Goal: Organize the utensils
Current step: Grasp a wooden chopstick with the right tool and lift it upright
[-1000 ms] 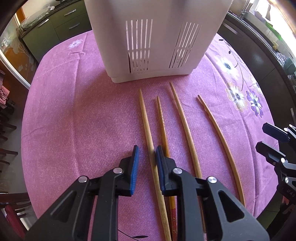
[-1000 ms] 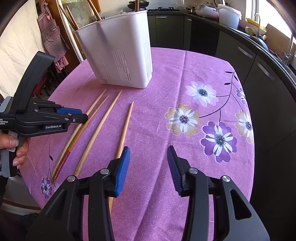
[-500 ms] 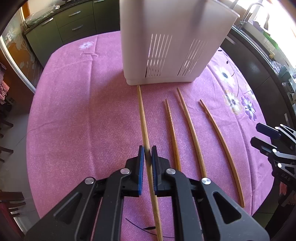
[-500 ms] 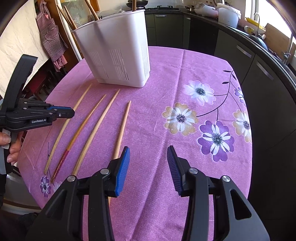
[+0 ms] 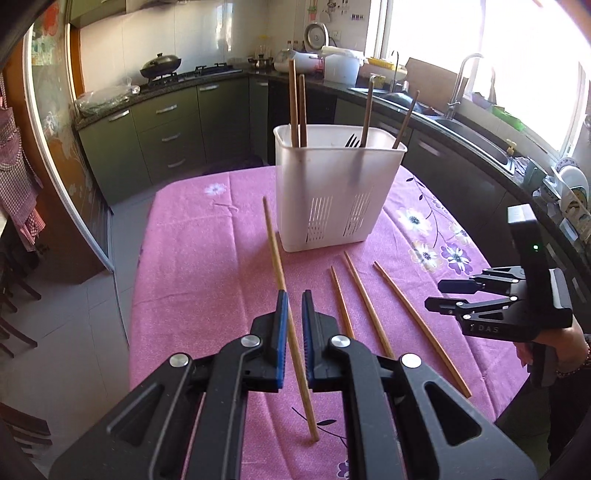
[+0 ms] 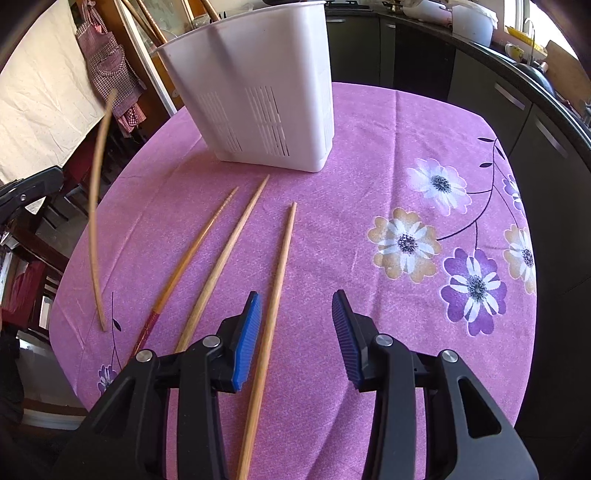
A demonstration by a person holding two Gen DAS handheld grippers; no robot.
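One chopstick (image 5: 291, 325) in raised left tongs (image 5: 291, 306)

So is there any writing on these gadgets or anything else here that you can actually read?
"DAS": white letters on the black body of the right gripper, seen from the left wrist camera; the print may be cut off.
Wall stickers behind the counter: too small to read.
No writing shows on the white utensil holder, the chopsticks or the tablecloth.

Bright window glare, fisheye-warped edges
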